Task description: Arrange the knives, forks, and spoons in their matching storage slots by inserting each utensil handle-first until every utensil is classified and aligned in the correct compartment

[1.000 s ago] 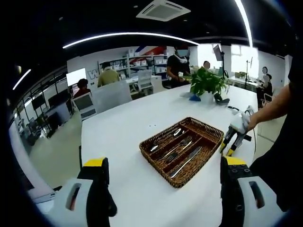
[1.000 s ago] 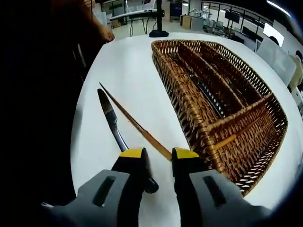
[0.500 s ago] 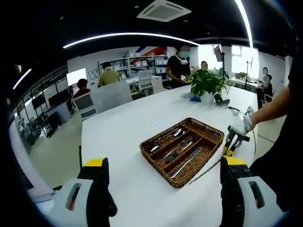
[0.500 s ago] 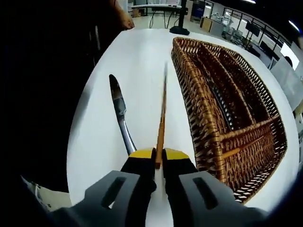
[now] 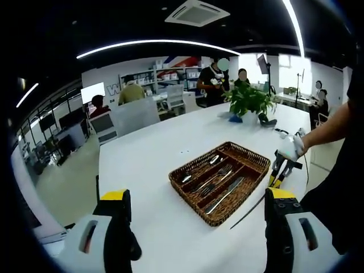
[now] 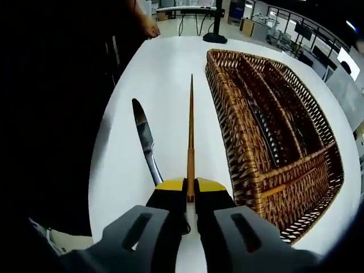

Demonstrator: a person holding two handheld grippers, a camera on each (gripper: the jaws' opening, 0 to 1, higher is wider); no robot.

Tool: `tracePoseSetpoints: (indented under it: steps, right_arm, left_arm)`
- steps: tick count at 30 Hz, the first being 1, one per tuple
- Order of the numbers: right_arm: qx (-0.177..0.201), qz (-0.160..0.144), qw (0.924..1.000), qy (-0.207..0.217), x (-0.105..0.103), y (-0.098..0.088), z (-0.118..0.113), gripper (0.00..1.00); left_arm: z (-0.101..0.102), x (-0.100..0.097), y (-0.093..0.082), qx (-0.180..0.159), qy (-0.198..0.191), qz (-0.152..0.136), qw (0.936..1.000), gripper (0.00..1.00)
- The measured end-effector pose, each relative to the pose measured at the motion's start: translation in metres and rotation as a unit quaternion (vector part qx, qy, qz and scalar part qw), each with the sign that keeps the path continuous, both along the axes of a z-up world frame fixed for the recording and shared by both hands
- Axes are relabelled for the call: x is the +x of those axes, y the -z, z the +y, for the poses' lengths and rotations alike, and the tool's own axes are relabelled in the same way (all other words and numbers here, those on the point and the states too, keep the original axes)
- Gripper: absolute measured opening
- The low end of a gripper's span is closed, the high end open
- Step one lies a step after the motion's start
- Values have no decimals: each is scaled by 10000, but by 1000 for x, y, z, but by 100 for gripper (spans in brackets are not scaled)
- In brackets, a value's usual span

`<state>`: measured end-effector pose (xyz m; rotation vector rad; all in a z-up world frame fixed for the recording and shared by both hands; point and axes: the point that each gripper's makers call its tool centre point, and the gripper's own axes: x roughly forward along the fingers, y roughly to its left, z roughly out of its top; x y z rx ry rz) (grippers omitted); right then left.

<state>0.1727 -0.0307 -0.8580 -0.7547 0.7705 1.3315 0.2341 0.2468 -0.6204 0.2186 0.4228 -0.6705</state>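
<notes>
The right gripper point(image 6: 190, 183) pinches one end of a slim wooden chopstick point(image 6: 190, 136), which points straight ahead above the white table point(image 6: 165, 74). A knife point(image 6: 145, 140) lies flat on the table just left of it (blade away from the camera). The wicker tray point(image 6: 239, 149) sits to the right, holding cutlery in its long slots. The left gripper point(image 5: 196, 199) hangs spread wide, holding nothing, well back from the tray.
</notes>
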Motion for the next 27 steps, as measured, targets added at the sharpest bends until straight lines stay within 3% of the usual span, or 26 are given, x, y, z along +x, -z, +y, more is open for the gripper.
tracePoseSetpoints:
  steps: [5, 6, 12, 16, 19, 27]
  right_arm:
    - [200, 225, 9990, 336, -2, -21, 9, 4]
    - [415, 215, 9985, 289, -2, -28, 16, 4]
    - [639, 45, 9960, 624, 6, -57, 22, 3]
    - [817, 24, 9896, 1187, 20, -73, 19, 3]
    - [729, 136, 9823, 1721, 29, -80, 10, 3]
    - [967, 8, 9670, 2359, 42, -109, -1, 3]
  left_arm:
    - [-2, 1, -1, -7, 10, -10, 10000, 99]
    - [-2, 1, 0, 1, 16, -8, 10000, 99]
    - [-4, 2, -2, 12, 22, -32, 10000, 99]
    - [-5, 3, -3, 8, 26, -52, 10000, 99]
    - [-7, 2, -3, 15, 38, -49, 10000, 99]
    - [-11, 2, -1, 74, 136, -47, 9999, 99]
